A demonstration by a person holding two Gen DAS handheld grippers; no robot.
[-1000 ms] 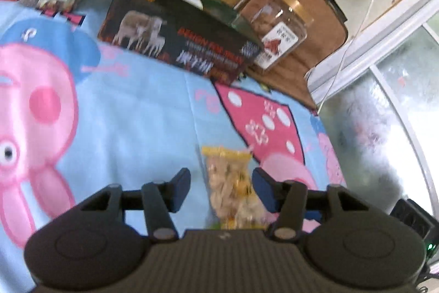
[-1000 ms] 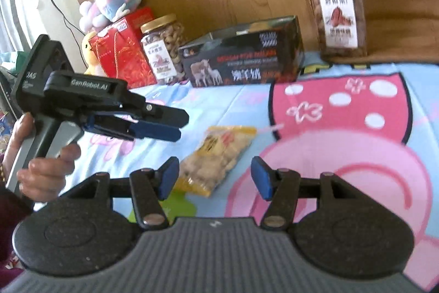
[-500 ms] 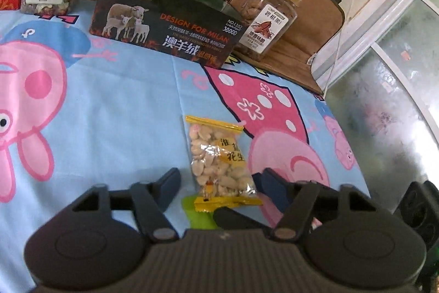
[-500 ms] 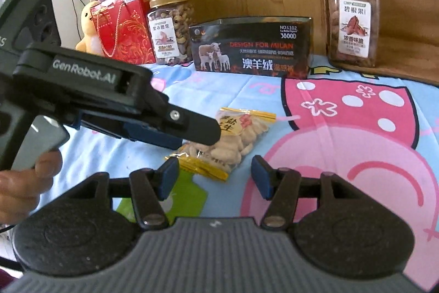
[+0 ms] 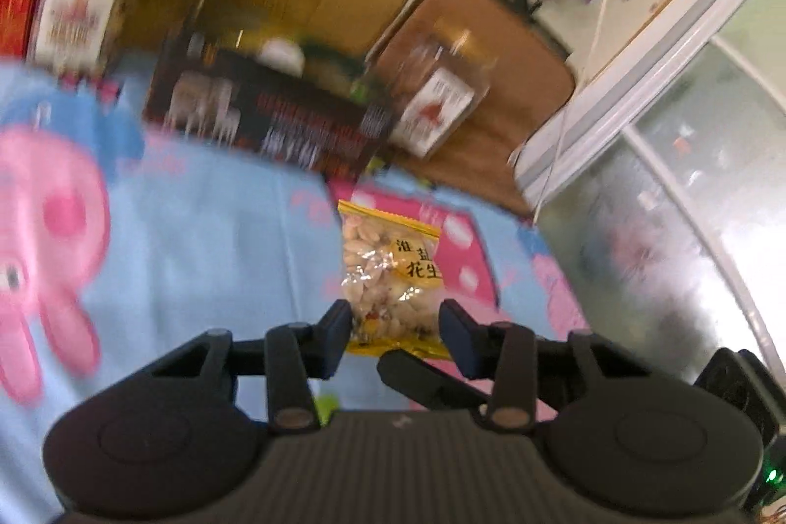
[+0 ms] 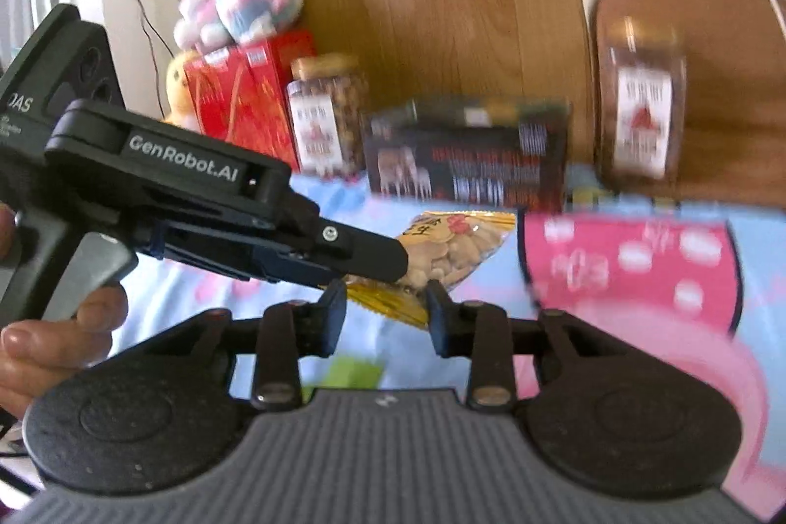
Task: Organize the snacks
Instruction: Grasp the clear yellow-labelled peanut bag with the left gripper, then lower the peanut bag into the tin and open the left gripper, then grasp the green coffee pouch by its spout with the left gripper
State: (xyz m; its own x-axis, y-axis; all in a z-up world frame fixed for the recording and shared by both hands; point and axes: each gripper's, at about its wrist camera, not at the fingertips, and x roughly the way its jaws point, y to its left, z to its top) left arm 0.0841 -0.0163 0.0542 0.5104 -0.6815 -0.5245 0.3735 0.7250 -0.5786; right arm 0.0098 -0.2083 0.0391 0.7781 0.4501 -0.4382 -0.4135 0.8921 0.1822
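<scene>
Where legible, 花生 on peanut bag (image 5: 388, 273)

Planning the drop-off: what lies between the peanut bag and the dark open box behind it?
Only bare cartoon bedsheet. In the left wrist view, nothing sits between the peanut bag and the dark box; the right wrist view agrees.

wrist cams low, close | shared: peanut packet (image 5: 390, 273), black box (image 6: 466, 153)
</scene>
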